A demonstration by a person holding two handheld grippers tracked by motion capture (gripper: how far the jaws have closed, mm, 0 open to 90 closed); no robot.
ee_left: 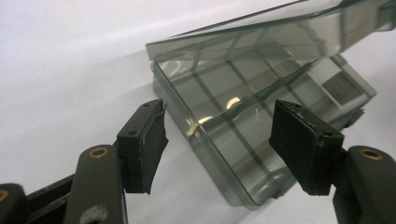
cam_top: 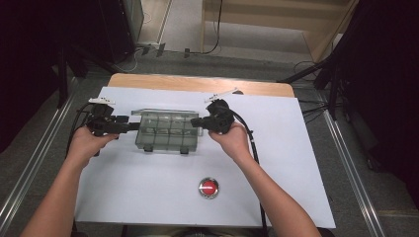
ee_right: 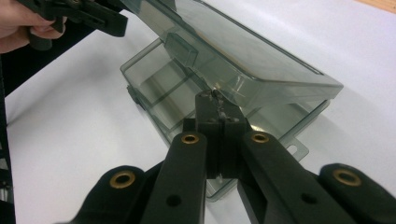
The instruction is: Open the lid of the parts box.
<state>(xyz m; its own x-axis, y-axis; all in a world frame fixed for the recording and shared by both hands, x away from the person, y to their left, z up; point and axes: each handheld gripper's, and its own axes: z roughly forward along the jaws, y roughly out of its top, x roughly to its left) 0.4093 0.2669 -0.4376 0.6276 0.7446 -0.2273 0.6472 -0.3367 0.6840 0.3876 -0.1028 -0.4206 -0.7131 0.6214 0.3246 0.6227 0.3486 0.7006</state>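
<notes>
A clear grey plastic compartment box (cam_top: pixel 168 132) stands on the white sheet, its lid (ee_right: pixel 243 56) tilted partly up. In the left gripper view the box (ee_left: pixel 243 116) and the raised lid (ee_left: pixel 261 37) lie just ahead. My left gripper (cam_top: pixel 133 126) is at the box's left end, its jaws open (ee_left: pixel 219 135) and its pads (ee_left: pixel 147 140) clear of the wall. My right gripper (cam_top: pixel 195 122) is at the box's right end. Its jaws are shut (ee_right: pixel 215 105), the tips against the lid's edge above the box (ee_right: pixel 154 88). I cannot tell if they pinch it.
A red round button (cam_top: pixel 209 187) sits on the white sheet (cam_top: pixel 148 197) near the front, between the forearms. The wooden table edge (cam_top: pixel 197 81) shows behind the sheet. Dark stands and cables flank the table. The left gripper (ee_right: pixel 93 18) appears at the top left of the right gripper view.
</notes>
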